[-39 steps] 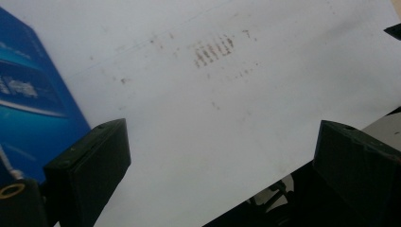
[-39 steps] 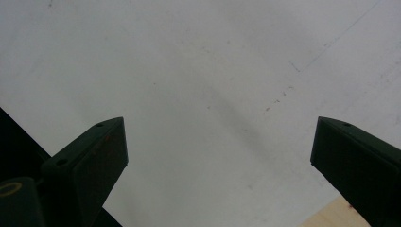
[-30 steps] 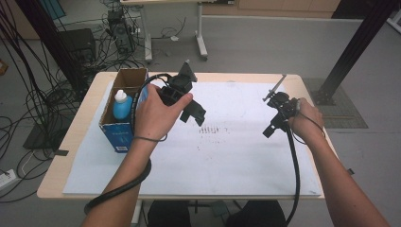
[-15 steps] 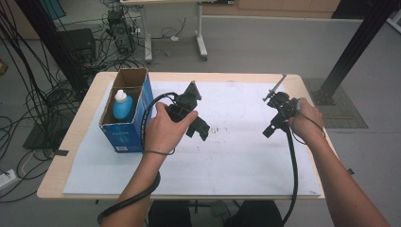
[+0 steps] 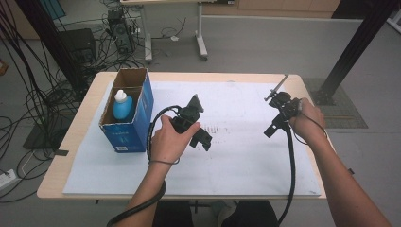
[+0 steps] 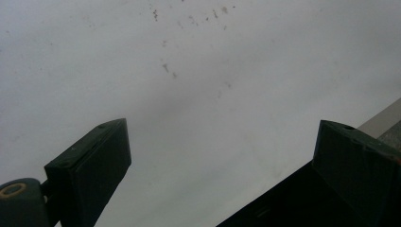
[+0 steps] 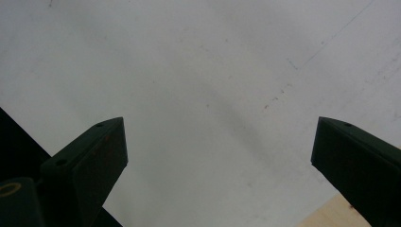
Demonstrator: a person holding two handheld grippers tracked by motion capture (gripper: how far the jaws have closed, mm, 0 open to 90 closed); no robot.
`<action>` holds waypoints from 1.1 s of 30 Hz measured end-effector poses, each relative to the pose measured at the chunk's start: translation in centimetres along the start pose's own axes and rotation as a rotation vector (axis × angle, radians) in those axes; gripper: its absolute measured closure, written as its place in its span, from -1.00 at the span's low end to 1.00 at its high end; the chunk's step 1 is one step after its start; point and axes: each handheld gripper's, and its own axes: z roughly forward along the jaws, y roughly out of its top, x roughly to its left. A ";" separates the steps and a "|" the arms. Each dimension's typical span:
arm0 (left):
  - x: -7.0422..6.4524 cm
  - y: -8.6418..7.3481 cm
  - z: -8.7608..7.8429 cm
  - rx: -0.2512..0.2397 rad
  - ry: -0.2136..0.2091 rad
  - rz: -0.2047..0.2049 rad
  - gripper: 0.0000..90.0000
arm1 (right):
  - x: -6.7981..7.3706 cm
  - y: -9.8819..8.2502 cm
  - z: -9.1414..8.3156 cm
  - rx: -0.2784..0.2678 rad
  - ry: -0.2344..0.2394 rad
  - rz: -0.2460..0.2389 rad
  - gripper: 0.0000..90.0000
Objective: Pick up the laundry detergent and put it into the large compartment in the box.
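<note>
Bottle (image 5: 122, 105) stood upright in the box (image 5: 138, 124) at the table's left. Both the left gripper (image 5: 204, 141) and the right gripper (image 5: 270, 130) hovered over the white sheet (image 5: 236, 156), jaws apart and empty. Judged step: between placements; the next move probably called for another item.

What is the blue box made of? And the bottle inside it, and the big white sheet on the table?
The blue box looks like cardboard: its open flaps show plain brown inside. The bottle seems to be plastic, smooth blue with a white cap. The white sheet looks like matte paper, flat, with small dark marks.
</note>
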 end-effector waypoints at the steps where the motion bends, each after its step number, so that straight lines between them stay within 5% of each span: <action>1: 0.0 0.0 0.1 -0.001 0.000 -0.003 -0.88 | 0.0 0.0 0.0 -0.003 -0.001 0.000 -0.90; 33: 0.6 -0.4 1.2 0.008 -0.017 -0.028 -0.88 | 0.6 0.0 0.5 0.000 -0.001 -0.004 -0.90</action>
